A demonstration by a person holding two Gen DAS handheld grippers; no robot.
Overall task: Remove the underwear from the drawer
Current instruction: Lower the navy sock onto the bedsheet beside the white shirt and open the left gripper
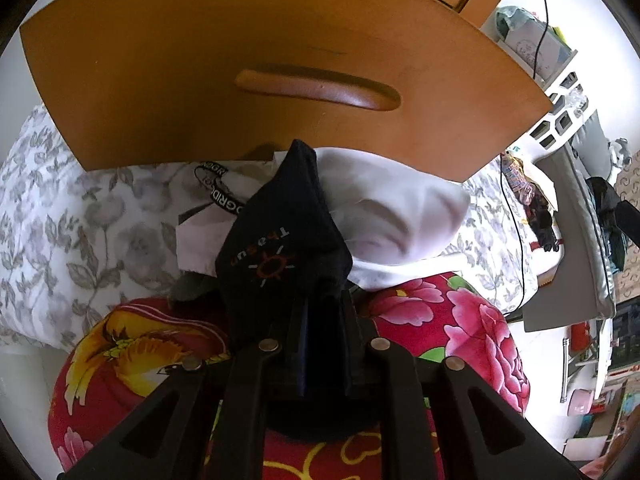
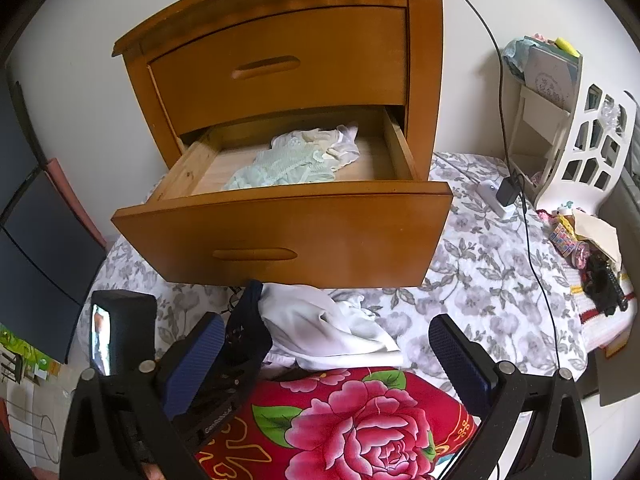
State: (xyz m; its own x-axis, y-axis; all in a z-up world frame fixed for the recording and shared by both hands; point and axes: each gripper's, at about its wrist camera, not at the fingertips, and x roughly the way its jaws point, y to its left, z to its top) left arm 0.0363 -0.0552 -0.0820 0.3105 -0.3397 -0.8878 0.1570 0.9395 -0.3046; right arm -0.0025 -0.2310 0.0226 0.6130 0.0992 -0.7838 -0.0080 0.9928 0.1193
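The left tool [image 1: 320, 312] is clenched on a piece of dark underwear [image 1: 280, 240] with an orange sun print, holding it just in front of the open drawer [image 2: 280, 232] of a wooden nightstand [image 2: 280, 52], above the bed [image 2: 480, 272] with its grey flowered cover. The dark cloth hangs over a heap of white clothes [image 2: 320, 328] lying on the bed below the drawer front. A red blanket with big pink flowers [image 2: 360, 420] lies nearer the cameras. The right tool [image 2: 326, 344] is released, its blue-padded fingers [image 2: 460, 356] wide apart and nothing between them. Inside the drawer, more pale green and white underwear [image 2: 296, 156] lies on the wooden bottom.
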